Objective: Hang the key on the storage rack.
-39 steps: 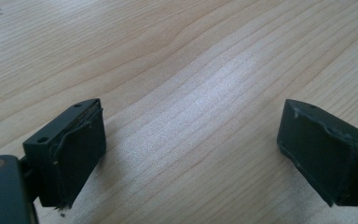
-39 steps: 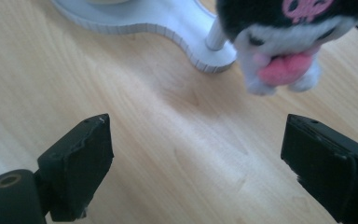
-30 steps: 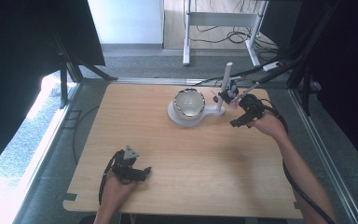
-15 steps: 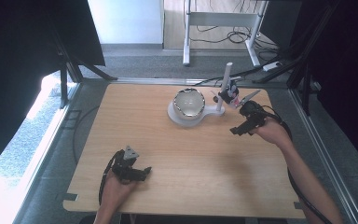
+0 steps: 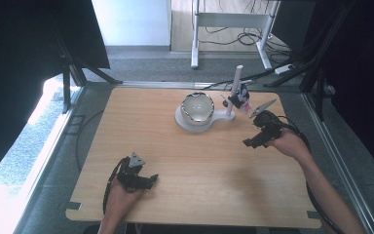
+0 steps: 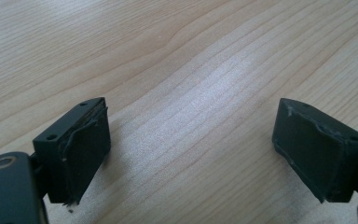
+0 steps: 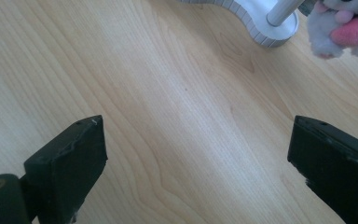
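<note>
With your right gripper and left gripper both spread wide and empty, pinch the soft, light plush toy gently across its body.

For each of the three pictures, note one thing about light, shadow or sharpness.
High view: daylight glares on the floor at left, the sides are dark, and a soft shadow lies on the table under the right forearm. Left gripper view: a pale sheen on the wood between the open jaws, grain sharp. Right gripper view: the fluffy toy at the top corner is blurred and the white stand base looks bright.
</note>
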A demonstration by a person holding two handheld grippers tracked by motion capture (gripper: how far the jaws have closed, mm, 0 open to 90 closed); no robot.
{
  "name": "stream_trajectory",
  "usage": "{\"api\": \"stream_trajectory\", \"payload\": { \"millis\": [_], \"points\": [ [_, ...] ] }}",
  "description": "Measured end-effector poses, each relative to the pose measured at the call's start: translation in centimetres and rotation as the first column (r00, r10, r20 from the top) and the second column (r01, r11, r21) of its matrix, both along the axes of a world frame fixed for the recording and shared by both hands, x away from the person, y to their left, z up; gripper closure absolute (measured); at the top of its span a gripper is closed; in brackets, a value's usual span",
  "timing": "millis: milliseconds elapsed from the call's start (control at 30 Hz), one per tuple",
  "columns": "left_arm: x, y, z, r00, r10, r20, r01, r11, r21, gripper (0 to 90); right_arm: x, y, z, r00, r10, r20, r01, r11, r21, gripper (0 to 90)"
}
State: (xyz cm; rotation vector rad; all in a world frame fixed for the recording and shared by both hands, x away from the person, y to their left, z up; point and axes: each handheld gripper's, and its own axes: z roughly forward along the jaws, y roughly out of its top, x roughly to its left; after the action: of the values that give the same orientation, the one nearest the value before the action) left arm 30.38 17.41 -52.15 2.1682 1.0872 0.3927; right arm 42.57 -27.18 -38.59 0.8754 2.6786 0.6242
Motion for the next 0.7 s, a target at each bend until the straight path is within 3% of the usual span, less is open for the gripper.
{"api": "stream_trajectory", "payload": {
  "millis": [400, 700],
  "points": [
    [0.0, -0.1, 0.0, 1.0, 0.007, -0.001, -0.007, 1.0, -0.004, 11.2, -2.4, -1.1, 1.0, 0.9998, 0.012, 0.014, -0.013, 1.0, 0.019, 4.7],
    [0.0, 0.0, 0.0, 1.0, 0.004, 0.0, -0.004, 1.0, -0.002, 11.2, -4.6, -1.8, 0.8, 0.9992, 0.024, 0.033, -0.025, 0.999, 0.034, 4.7]
  ]
}}
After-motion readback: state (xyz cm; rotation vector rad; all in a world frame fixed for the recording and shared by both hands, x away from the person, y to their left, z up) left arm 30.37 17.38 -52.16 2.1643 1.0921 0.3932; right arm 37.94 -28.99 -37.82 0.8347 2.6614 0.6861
